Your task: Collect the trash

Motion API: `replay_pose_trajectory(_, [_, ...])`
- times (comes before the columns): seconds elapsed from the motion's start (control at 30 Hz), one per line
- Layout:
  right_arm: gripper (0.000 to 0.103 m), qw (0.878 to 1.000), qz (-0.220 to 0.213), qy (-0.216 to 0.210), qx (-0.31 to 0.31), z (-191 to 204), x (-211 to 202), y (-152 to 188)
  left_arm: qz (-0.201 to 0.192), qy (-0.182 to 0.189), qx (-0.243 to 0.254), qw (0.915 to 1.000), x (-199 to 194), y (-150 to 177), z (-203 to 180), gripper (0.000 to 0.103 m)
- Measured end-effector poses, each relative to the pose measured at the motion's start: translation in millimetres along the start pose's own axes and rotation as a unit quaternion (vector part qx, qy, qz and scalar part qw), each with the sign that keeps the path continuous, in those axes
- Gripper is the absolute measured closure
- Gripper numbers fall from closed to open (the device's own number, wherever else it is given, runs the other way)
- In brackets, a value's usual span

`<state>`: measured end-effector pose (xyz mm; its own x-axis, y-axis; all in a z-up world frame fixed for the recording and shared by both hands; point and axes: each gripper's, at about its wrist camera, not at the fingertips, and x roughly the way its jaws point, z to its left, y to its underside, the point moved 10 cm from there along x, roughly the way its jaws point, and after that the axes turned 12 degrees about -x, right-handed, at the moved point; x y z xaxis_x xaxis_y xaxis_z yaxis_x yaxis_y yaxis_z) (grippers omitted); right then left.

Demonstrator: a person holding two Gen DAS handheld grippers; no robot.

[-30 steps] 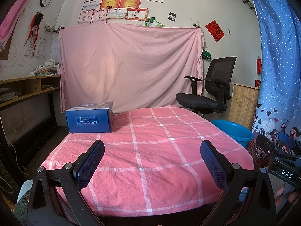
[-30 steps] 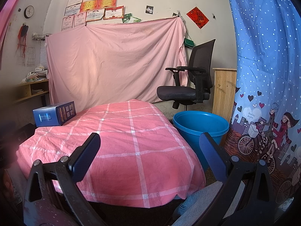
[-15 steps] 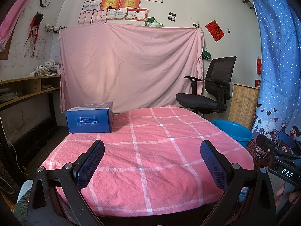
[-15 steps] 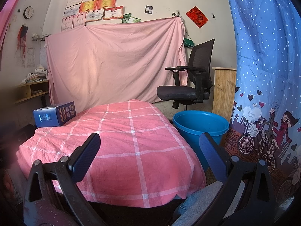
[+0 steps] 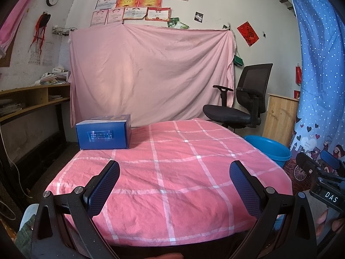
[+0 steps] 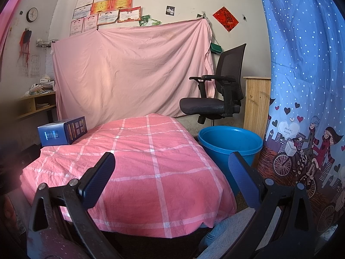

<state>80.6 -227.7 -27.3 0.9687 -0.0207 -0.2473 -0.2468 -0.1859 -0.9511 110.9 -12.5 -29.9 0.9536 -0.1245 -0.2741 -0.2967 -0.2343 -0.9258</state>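
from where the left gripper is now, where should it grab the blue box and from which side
Grip the blue box across its two short ends, coming from the front with the left gripper level. It lies flat on its long side at the far left corner of the pink checked cover, long face toward the camera, so the open jaws probably span it.

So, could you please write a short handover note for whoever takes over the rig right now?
Left claw: open, empty, held over the near edge of the table.
Right claw: open, empty, also at the near edge.
Blue box: sits on the pink checked cloth at the far left corner, untouched.
Blue bucket: on the floor to the right of the table; nothing shows inside it.
Done: nothing yet.
Left: pick up the box and probably drop it in the bucket.
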Motion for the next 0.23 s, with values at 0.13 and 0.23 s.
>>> replay_pose_trajectory(0.13, [0.000,1.000,0.001,0.000,-0.001,3.6,0.3,1.4,0.001,-0.002,-0.001,1.0000,2.4,0.2,4.9,0.003])
replay_pose_trajectory(0.23, [0.000,1.000,0.002,-0.001,0.000,6.2,0.7,1.9,0.002,-0.001,-0.002,1.0000,3.8,0.3,7.8,0.003])
